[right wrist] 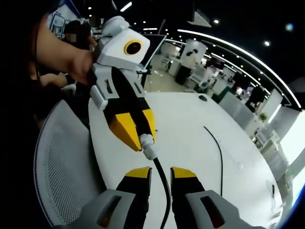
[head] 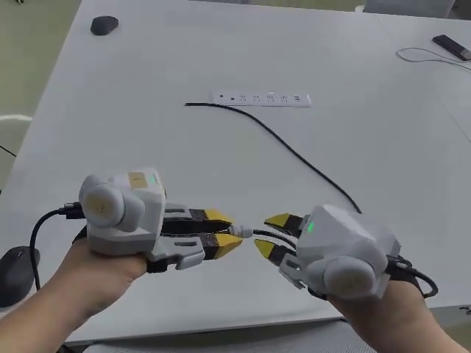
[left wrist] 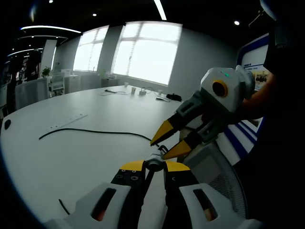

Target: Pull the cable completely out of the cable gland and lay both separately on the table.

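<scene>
The small whitish cable gland (head: 243,232) is held above the table's near edge, with my left gripper (head: 229,232) shut on it. In the left gripper view the gland (left wrist: 155,161) sits pinched between the yellow tips. A black cable (head: 293,152) runs from the gland across the table toward the power strip. My right gripper (head: 270,235) faces the left one, jaws apart, with the cable passing between them. In the right gripper view the cable (right wrist: 162,179) runs loose between my own tips up to the gland (right wrist: 147,145).
A white power strip (head: 261,98) lies mid-table at the cable's far end. One dark mouse (head: 104,24) sits far left, another (head: 15,272) near left. A dark flat device (head: 450,45) and thin white cord (head: 423,54) lie far right. A mesh chair (right wrist: 62,157) stands below the table's edge.
</scene>
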Action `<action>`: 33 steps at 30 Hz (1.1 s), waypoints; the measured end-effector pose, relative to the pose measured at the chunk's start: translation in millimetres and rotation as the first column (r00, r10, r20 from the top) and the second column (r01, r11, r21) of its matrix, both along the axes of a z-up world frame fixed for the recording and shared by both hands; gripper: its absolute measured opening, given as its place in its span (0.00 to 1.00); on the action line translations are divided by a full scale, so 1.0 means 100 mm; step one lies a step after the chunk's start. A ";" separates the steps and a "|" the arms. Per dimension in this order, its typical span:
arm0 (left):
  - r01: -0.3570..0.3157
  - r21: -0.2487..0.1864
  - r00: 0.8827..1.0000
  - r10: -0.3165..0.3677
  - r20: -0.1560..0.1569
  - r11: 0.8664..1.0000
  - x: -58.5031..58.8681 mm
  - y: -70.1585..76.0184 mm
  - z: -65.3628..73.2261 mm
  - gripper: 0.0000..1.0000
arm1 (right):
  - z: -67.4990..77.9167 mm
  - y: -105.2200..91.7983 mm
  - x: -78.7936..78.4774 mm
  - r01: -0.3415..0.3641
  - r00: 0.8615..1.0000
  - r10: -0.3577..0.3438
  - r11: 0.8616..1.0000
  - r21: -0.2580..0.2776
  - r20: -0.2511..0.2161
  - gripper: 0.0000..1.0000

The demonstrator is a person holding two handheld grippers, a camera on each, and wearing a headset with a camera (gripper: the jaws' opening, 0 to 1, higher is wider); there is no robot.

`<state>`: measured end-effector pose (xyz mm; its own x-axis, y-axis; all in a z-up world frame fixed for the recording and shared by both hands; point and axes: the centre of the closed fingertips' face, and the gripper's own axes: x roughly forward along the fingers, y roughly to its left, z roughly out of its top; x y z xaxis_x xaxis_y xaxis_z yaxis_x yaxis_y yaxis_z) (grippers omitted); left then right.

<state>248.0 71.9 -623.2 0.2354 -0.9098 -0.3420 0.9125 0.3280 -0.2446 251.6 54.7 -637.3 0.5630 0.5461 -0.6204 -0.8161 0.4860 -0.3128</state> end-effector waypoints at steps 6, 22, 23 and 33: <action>0.002 0.006 1.000 -0.001 -0.003 1.000 -0.02 -0.01 -0.03 0.15 | -0.01 0.05 0.00 -0.017 1.000 0.017 1.000 -0.014 0.009 0.05; -0.007 0.002 1.000 0.007 -0.011 1.000 -0.02 -0.02 -0.05 0.15 | -0.04 0.02 -0.01 0.006 1.000 -0.006 1.000 0.000 -0.007 0.01; -0.006 0.002 1.000 0.006 -0.011 1.000 -0.02 -0.03 -0.05 0.15 | -0.04 0.02 -0.01 0.009 1.000 -0.009 1.000 0.005 -0.011 0.01; -0.008 0.004 1.000 0.008 -0.013 1.000 -0.02 -0.02 -0.04 0.15 | -0.08 -0.02 0.00 0.048 0.998 -0.047 0.998 0.027 -0.040 0.00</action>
<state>246.0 70.1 -627.2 0.2384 -0.9063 -0.3489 0.9066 0.3365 -0.2548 251.8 53.1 -645.0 0.5640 0.5365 -0.6278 -0.8033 0.5326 -0.2665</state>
